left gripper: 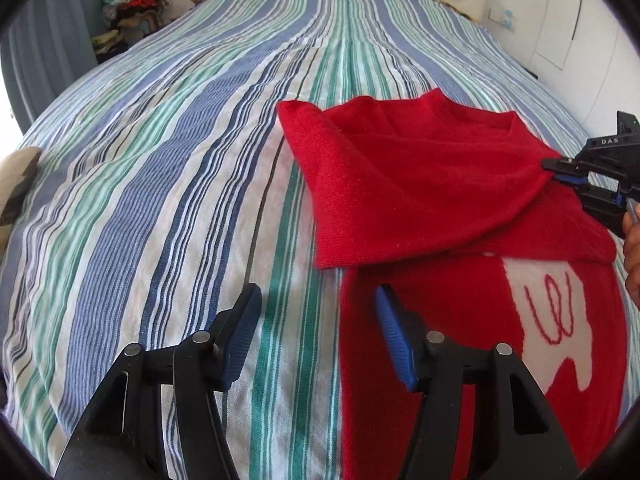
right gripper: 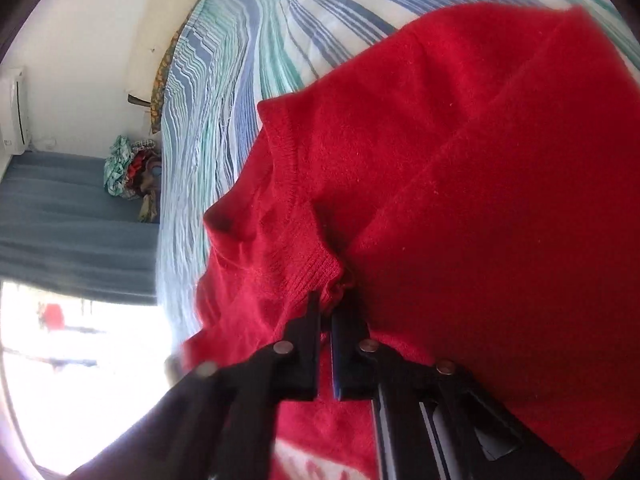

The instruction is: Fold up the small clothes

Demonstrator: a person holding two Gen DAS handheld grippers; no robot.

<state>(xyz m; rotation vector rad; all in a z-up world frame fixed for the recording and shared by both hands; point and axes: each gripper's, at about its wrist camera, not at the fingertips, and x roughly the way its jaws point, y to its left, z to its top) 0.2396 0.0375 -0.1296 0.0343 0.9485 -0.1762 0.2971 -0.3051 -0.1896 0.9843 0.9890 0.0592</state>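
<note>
Red sweater (left gripper: pixel 420 184) lies on our striped bed (left gripper: pixel 160 180), top part folded over. Our right gripper (right gripper: pixel 326 312) is pinched tight on its ribbed edge, while our left gripper (left gripper: pixel 316 320) hangs spread apart just above the sweater's left edge.

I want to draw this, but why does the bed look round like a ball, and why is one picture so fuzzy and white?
Left wrist view: the fisheye lens bulges the striped bedspread; the red sweater looks sharp. Right wrist view: the sweater's edges and the right tongs are smeared, and the window glares white.
</note>
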